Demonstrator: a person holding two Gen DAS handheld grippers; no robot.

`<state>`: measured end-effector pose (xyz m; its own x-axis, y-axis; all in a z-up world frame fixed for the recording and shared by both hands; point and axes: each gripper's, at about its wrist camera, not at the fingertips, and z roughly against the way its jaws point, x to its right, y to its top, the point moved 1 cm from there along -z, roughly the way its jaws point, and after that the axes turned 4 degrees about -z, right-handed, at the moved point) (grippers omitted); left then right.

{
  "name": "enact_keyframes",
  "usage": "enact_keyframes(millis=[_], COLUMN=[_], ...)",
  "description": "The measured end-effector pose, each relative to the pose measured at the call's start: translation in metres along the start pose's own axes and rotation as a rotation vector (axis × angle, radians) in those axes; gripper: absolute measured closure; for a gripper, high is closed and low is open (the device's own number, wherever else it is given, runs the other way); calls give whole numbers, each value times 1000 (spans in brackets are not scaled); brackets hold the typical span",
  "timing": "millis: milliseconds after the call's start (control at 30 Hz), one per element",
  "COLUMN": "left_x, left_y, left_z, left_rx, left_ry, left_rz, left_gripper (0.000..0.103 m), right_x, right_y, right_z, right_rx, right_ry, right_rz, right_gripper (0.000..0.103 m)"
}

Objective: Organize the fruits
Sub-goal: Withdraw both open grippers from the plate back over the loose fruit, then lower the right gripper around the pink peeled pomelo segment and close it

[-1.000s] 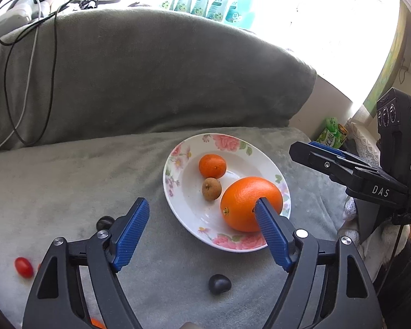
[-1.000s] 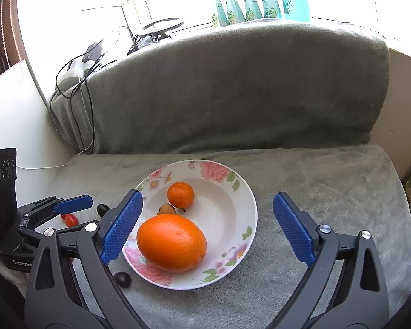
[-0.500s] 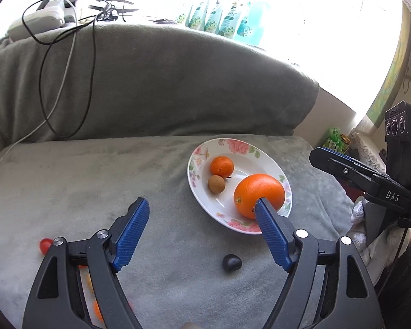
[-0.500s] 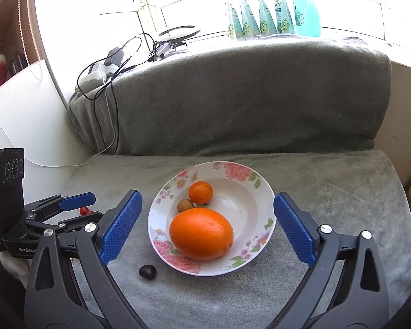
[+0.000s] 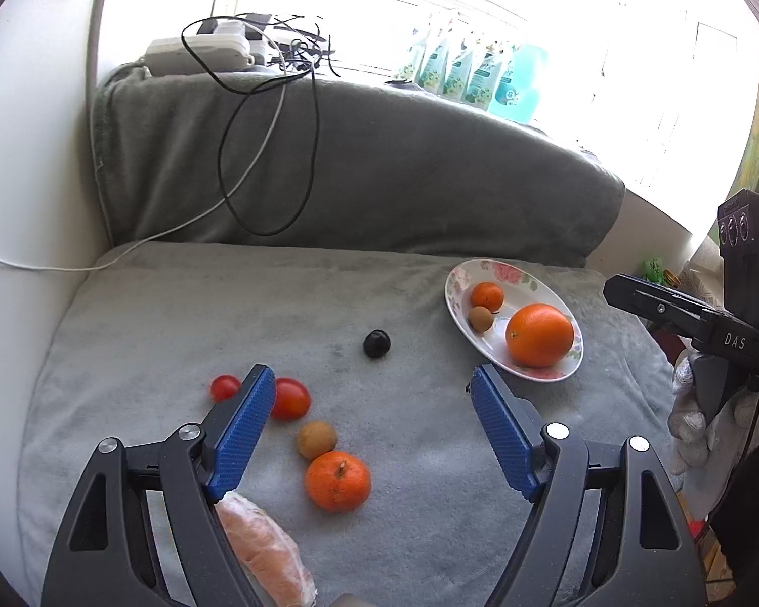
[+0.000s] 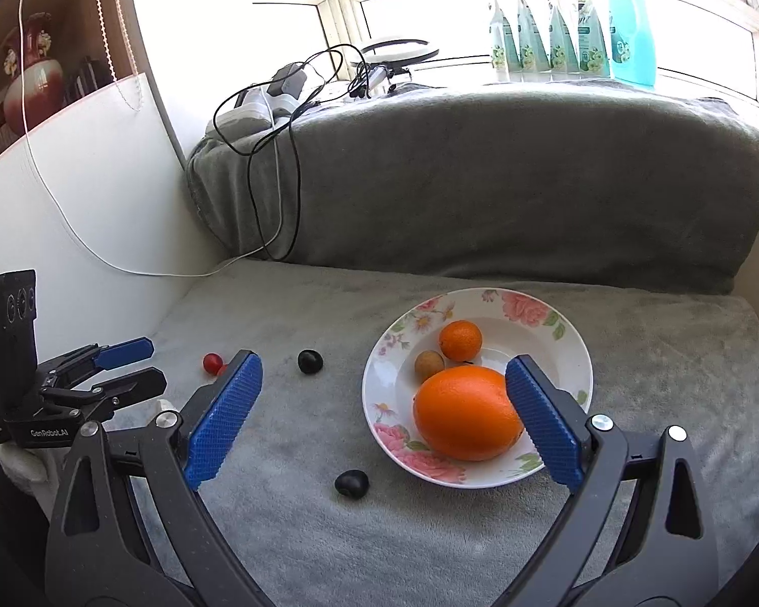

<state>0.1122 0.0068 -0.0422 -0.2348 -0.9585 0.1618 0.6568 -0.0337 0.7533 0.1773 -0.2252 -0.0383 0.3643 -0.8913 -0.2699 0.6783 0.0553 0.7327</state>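
Observation:
A floral plate (image 5: 555, 377) (image 6: 572, 349) on the grey blanket holds a large orange (image 5: 539, 335) (image 6: 465, 412), a small mandarin (image 5: 487, 296) (image 6: 460, 339) and a brown longan (image 5: 479, 318) (image 6: 428, 364). My left gripper (image 5: 369, 392) is open and empty above loose fruit: a mandarin (image 5: 337, 480), a longan (image 5: 317, 439), two red tomatoes (image 5: 289, 397), a dark plum (image 5: 377, 343) and a peeled orange piece (image 5: 268, 551). My right gripper (image 6: 379, 379) is open and empty, just before the plate. A second dark plum (image 6: 351, 482) lies near it.
A grey padded backrest (image 6: 480, 177) rises behind the blanket. Cables (image 5: 268, 152) and a power strip (image 5: 202, 48) hang over its left end. Bottles (image 6: 556, 25) line the windowsill. A white wall panel (image 6: 76, 192) bounds the left side.
The left gripper has swung left and back from the plate, bringing the loose fruit on the blanket into view. The right gripper has drawn back slightly. Both stay open.

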Motion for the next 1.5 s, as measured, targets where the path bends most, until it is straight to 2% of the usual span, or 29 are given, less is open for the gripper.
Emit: enact_keyframes(millis=[467,900,967,1100,1233,1333,1433,1500], left_x=[-28,-38,-41,-48,-57,-61,-63,-64], left_y=[-47,-89,-96,-111,-122,-128,-133,-135], left_z=[32,47,50,57,64,67,69,69], left_rx=[-5,-30,-31,-35,-32,-30,-29,-27], left_ry=[95,102,112,134,170,183,183,181], left_rz=[38,131,148,181,210,222,230,236], left_gripper=[23,23,23,23,23,23,23,23], right_x=[-46,-92,-104,-130,-157,-175,-188,-195], right_y=[-14,-40,-46,-57,-70,-81,-90,-94], right_z=[-21,-52,-58,-70,-86,-98,-111,-121], right_rx=[-83,-210,-233,-281,-338,-374,-410,-430], right_ry=[98,229,250,285,314,312,310,299], right_rz=[74,126,147,202,256,297,323,341], right_gripper=[4,5,14,22,37,39,48,49])
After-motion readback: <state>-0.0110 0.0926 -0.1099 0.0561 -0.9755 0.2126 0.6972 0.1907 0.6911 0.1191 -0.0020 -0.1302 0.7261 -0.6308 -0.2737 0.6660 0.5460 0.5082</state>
